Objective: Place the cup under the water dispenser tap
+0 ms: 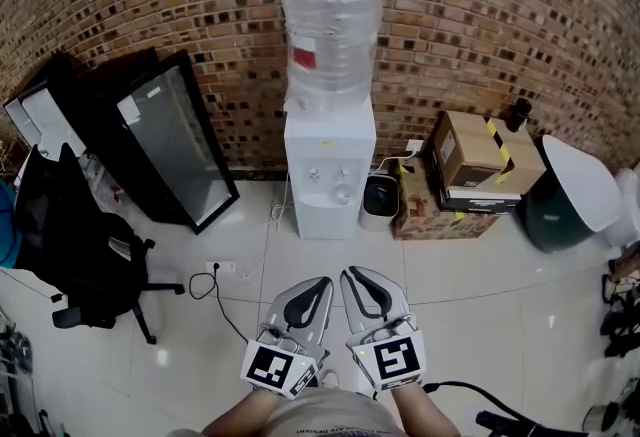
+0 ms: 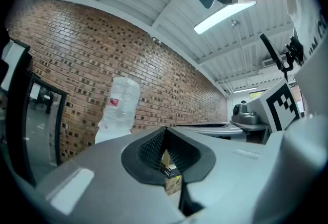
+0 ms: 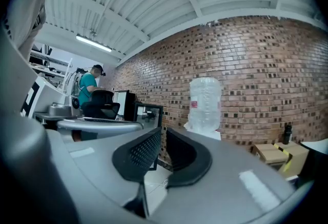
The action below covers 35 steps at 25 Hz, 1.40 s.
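Red label (image 1: 303, 55) on dispenser bottle (image 1: 330, 35) unreadable (too small). Water dispenser (image 1: 329, 170) stands against brick wall (image 1: 480, 15). Left gripper (image 1: 318, 285) and right gripper (image 1: 355, 277) level, side by side, jaws closed, empty.

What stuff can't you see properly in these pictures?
- Head view: the taps on the white water dispenser are too small to tell apart.
- Left gripper view: the left gripper hides most of the dispenser below its clear plastic bottle.
- Right gripper view: the right gripper hides it likewise.
- No cup shows in any view.
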Tool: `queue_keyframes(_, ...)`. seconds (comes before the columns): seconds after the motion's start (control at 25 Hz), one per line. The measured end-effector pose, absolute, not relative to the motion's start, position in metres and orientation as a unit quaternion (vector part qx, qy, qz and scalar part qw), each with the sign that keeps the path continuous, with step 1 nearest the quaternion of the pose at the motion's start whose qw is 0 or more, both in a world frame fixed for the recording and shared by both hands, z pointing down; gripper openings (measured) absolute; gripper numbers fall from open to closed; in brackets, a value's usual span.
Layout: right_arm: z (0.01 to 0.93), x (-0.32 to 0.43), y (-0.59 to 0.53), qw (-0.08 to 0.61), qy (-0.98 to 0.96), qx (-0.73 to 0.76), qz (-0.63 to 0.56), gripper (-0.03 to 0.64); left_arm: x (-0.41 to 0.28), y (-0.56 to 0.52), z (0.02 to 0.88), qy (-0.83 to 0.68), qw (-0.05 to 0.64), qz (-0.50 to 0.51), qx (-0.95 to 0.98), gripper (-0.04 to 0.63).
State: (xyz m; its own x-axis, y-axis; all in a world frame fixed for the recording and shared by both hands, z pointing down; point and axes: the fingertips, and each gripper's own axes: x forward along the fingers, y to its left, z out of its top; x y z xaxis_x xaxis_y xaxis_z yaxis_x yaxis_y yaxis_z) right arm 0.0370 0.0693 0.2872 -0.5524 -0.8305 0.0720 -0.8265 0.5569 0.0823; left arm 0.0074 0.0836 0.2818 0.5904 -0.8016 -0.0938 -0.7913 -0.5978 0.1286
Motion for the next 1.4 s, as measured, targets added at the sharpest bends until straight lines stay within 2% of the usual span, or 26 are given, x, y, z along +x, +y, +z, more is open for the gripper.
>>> queue_keyframes(0.4, 0.283, 0.035, 0.117, 0.047, -0.887, 0.459, -0.012, 0.006, 0.004, 0.134, 0.276, -0.458, 0.042, -0.069, 0.885, -0.011)
queue_keyframes(1.4, 0.283, -0.003, 0.131, 0.053, -0.877, 0.477, -0.011, 0.005, -0.032, 0.143, 0.277, -0.434, 0.046, -0.071, 0.897, -0.011)
